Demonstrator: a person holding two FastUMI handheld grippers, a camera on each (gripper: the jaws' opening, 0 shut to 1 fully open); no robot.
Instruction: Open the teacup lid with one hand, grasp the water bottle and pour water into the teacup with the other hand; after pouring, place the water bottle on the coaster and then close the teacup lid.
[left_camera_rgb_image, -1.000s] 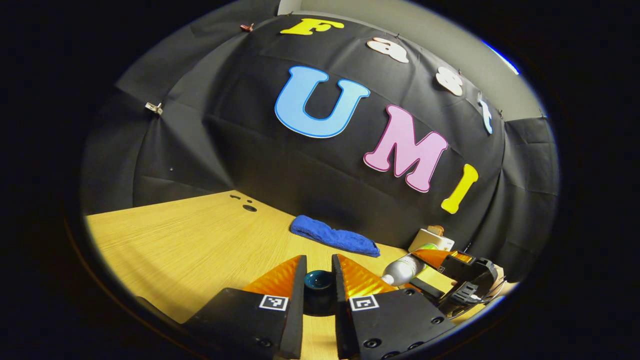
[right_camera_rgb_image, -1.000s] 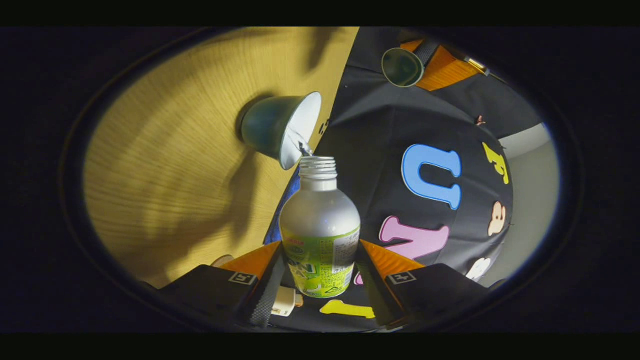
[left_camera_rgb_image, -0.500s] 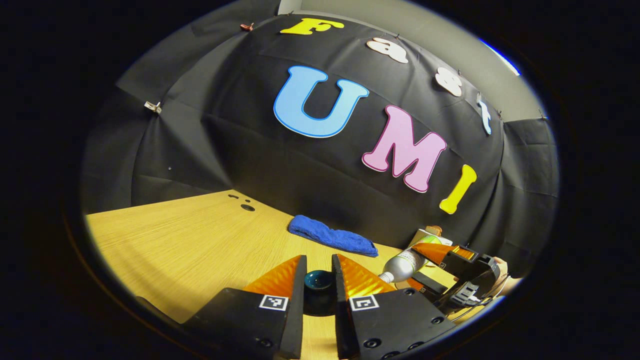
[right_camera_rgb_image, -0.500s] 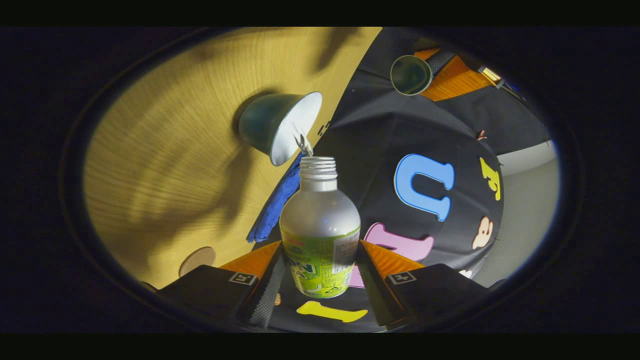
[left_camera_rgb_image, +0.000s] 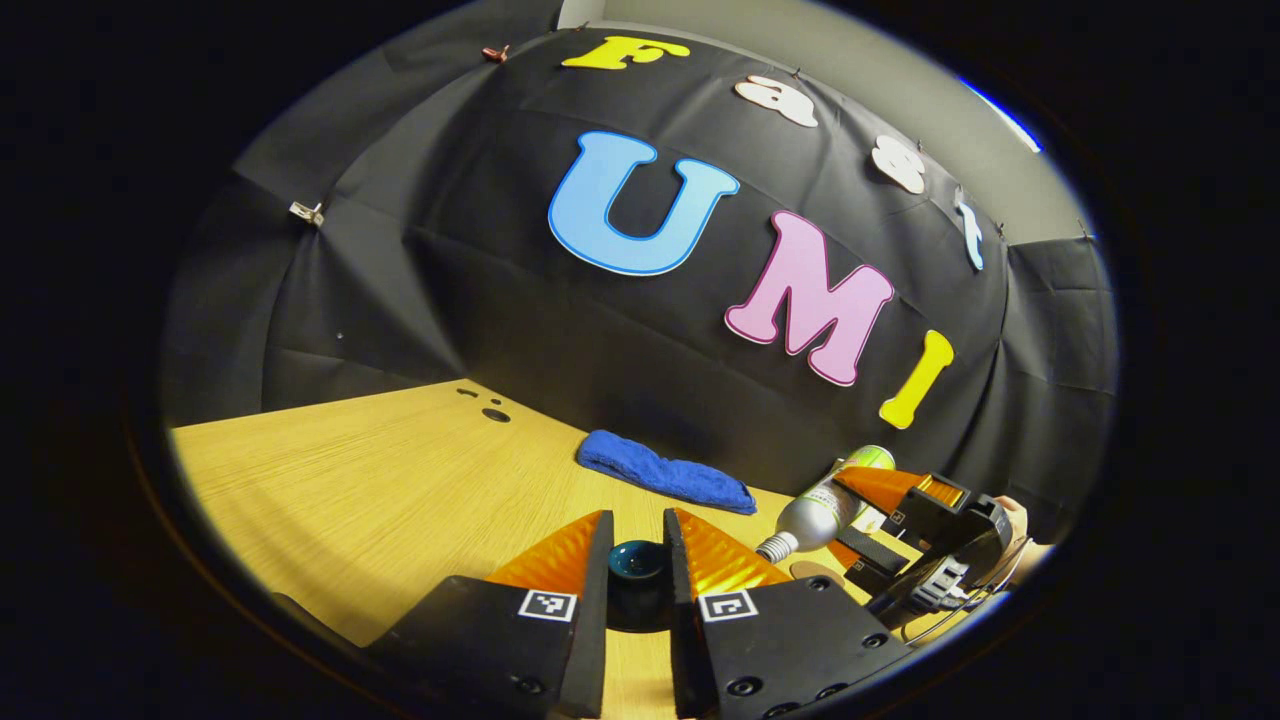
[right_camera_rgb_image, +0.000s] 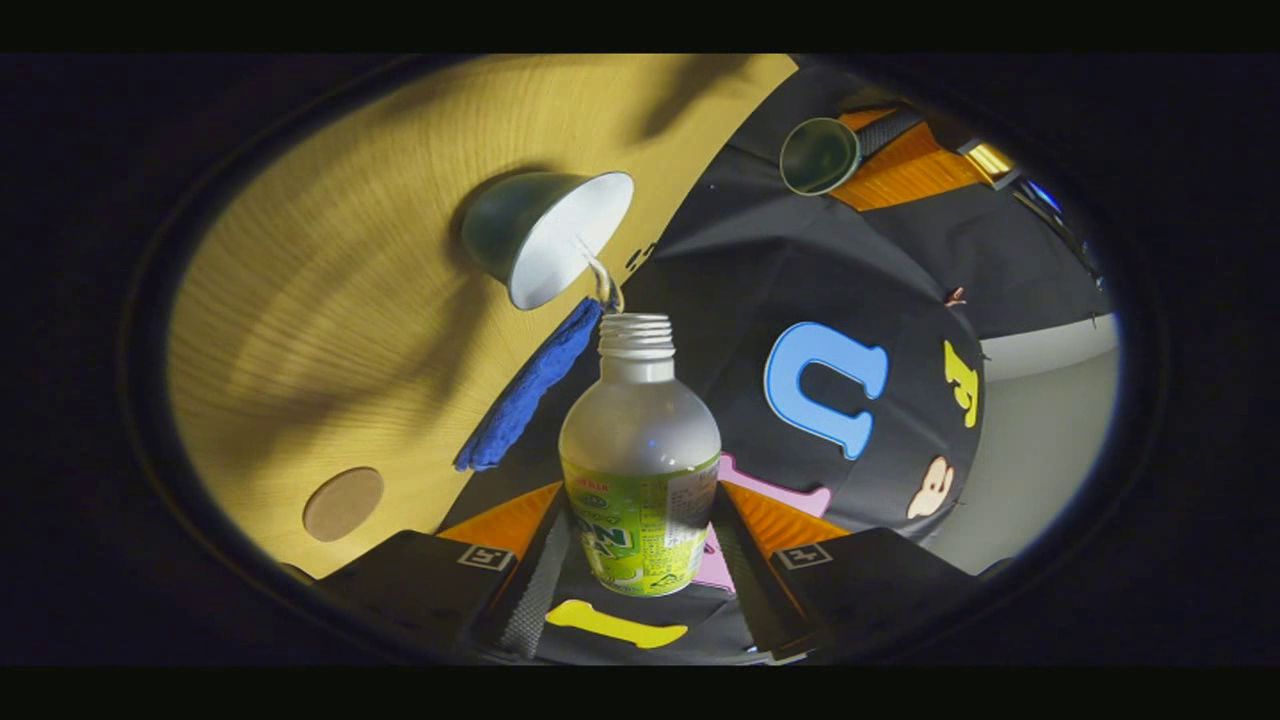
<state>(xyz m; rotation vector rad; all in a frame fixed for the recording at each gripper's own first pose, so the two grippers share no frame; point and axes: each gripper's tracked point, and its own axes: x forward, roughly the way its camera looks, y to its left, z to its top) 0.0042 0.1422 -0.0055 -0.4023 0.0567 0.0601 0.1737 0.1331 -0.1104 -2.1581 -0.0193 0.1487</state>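
Both grippers grip: left gripper (left_camera_rgb_image: 638, 560) clamps the teacup lid (left_camera_rgb_image: 638, 562); right gripper (right_camera_rgb_image: 640, 540) clamps the tilted water bottle (right_camera_rgb_image: 640, 450), mouth toward the teacup (right_camera_rgb_image: 545, 245); label unreadable.

Bottle (right_camera_rgb_image: 640, 470): frosted silver body, green label, cap off, tipped steeply with mouth toward the cup (right_camera_rgb_image: 540, 245); thin stream of water runs from mouth into the cup. Cup: dark teal outside, white inside, open, standing on the wooden table. Lid (left_camera_rgb_image: 637, 565): dark teal, off the cup, held up to the left. Coaster (right_camera_rgb_image: 343, 503): round, tan, flat on the table, bare, near the bottle.
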